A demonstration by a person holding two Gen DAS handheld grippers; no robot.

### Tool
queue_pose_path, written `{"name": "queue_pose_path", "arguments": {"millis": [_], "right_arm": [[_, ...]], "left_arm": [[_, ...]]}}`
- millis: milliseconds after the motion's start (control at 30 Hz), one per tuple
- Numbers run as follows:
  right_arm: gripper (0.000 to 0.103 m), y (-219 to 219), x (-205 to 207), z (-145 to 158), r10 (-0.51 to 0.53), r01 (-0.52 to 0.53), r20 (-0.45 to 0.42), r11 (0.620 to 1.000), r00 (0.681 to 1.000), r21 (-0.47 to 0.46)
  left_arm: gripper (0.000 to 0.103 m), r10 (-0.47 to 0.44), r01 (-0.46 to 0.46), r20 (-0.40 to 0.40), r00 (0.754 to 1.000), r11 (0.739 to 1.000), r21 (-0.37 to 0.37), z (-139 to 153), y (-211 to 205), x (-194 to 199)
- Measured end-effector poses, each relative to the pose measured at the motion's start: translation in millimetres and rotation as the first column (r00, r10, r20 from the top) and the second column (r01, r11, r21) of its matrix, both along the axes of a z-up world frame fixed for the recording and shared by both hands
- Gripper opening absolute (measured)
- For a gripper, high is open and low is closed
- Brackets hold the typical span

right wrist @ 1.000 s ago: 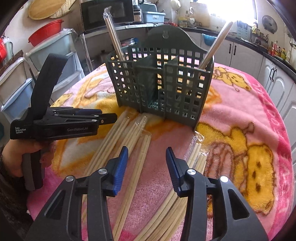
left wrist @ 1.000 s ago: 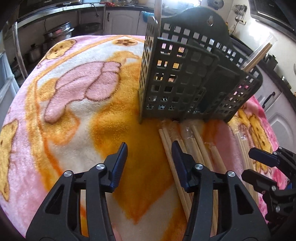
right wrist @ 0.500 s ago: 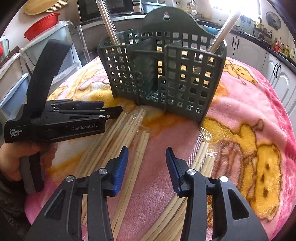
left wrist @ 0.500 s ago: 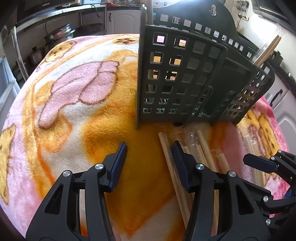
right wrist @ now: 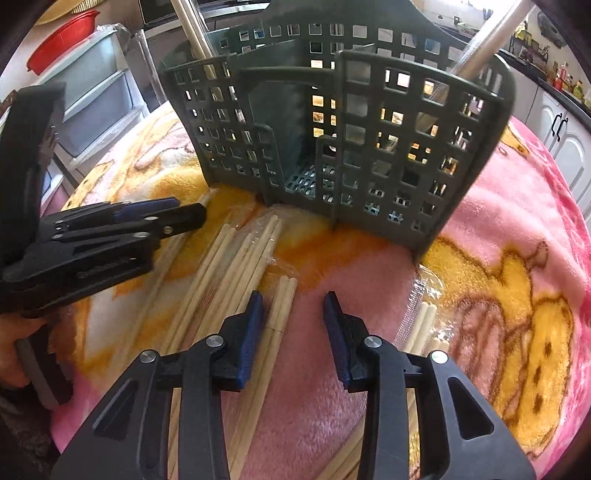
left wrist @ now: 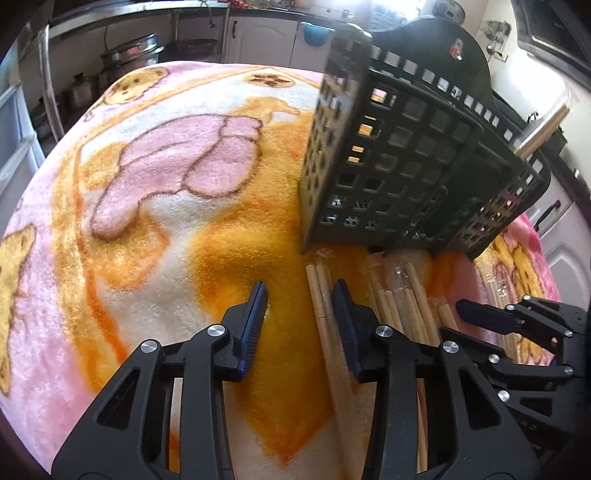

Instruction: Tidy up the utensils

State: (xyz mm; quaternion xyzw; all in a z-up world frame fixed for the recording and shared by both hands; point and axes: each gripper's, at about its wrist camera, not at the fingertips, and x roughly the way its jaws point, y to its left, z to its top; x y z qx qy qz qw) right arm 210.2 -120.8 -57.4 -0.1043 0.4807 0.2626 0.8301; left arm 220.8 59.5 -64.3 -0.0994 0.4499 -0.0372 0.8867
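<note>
A dark green slotted utensil basket [left wrist: 406, 166] [right wrist: 351, 129] stands on the blanket. A wrapped chopstick pair leans at its left end [right wrist: 192, 33] and another at its right end [right wrist: 480, 48]. Several loose wooden chopsticks [right wrist: 229, 266] [left wrist: 399, 306] lie in front of it, some in clear wrappers [right wrist: 424, 325]. My left gripper [left wrist: 300, 306] [right wrist: 188, 212] hovers low with its jaws closing; one chopstick [left wrist: 317, 291] lies between them, unpressed. My right gripper [right wrist: 293, 306] [left wrist: 458, 319] is also closing over a chopstick pair [right wrist: 284, 295] beside its left finger, without gripping it.
A pink and orange fleece blanket [left wrist: 166, 166] covers the round table. Beyond its edge are white cabinets [right wrist: 565, 136], plastic drawers [right wrist: 92, 92], a red basin [right wrist: 62, 40] and metal pots [left wrist: 129, 59]. A hand [right wrist: 14, 354] holds the left gripper's handle.
Both grippers' jaws have narrowed. The right gripper has come forward and down toward the chopsticks and basket. The left gripper has stayed nearly in place.
</note>
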Motion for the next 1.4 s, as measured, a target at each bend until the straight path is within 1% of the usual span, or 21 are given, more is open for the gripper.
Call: {"name": "queue_pose_path", "arguments": {"millis": [67, 133, 267, 333, 433, 500, 567, 667, 767, 900, 967, 1067, 1167, 1400], "right_arm": [[0.027, 0, 4, 0, -0.007, 0.007, -0.008, 1.0, 1.0, 0.011], [0.017, 1, 7, 0, -0.01, 0.01, -0.011, 1.0, 1.0, 0.018], [0.014, -5, 9, 1, -0.025, 0.026, -0.029, 0.998, 0.999, 0.052], [0.012, -10, 8, 4, -0.036, 0.039, -0.04, 0.996, 0.999, 0.082], [0.01, -21, 3, 12, -0.037, 0.042, -0.036, 0.991, 0.999, 0.128], [0.01, -25, -2, 19, -0.035, 0.037, -0.017, 0.989, 0.999, 0.144], [0.01, -29, -7, 24, -0.032, 0.032, -0.002, 0.988, 0.999, 0.151], [0.01, -32, -12, 32, -0.026, 0.023, 0.014, 0.984, 1.0, 0.177], [0.01, -31, -18, 42, -0.007, 0.0, 0.034, 0.98, 0.999, 0.2], [0.01, -22, -26, 53, 0.024, -0.039, 0.072, 0.977, 0.997, 0.212], [0.01, -22, -31, 60, 0.037, -0.056, 0.088, 0.974, 0.995, 0.218], [0.009, -19, -37, 68, 0.054, -0.077, 0.111, 0.972, 0.992, 0.221], [0.009, -16, -42, 74, 0.068, -0.097, 0.138, 0.971, 0.988, 0.217], [0.009, -15, -52, 91, 0.08, -0.128, 0.203, 0.964, 0.976, 0.234]], "left_arm": [[0.032, 0.008, -0.008, -0.005, 1.0, 1.0, -0.024, 0, 5, 3], [0.032, 0.012, -0.013, -0.011, 1.0, 1.0, -0.026, 1, 6, 7], [0.032, 0.011, -0.011, -0.021, 1.0, 1.0, -0.005, 2, 6, 21], [0.032, 0.009, -0.009, -0.025, 1.0, 1.0, -0.002, 2, 1, 18], [0.028, -0.008, 0.008, -0.03, 1.0, 1.0, 0.004, 3, 1, 23], [0.023, -0.011, 0.012, -0.03, 0.999, 1.0, 0.012, 3, -1, 23], [0.017, -0.015, 0.016, -0.029, 0.999, 1.0, 0.014, 3, 1, 22], [0.01, -0.026, 0.026, -0.033, 0.999, 1.0, -0.009, 2, 8, 20], [0.009, -0.041, 0.039, -0.04, 0.998, 0.998, -0.05, 1, 18, 19], [0.008, -0.05, 0.046, -0.044, 0.998, 0.995, -0.086, 3, 28, 18], [0.008, -0.048, 0.044, -0.04, 0.998, 0.995, -0.093, 4, 36, 19], [0.008, -0.047, 0.045, -0.016, 0.999, 0.993, -0.114, 11, 38, 9], [0.008, -0.049, 0.052, 0.026, 0.998, 0.989, -0.138, 20, 37, -4], [0.007, -0.05, 0.074, 0.145, 0.988, 0.984, -0.16, 61, 36, -30]]}}
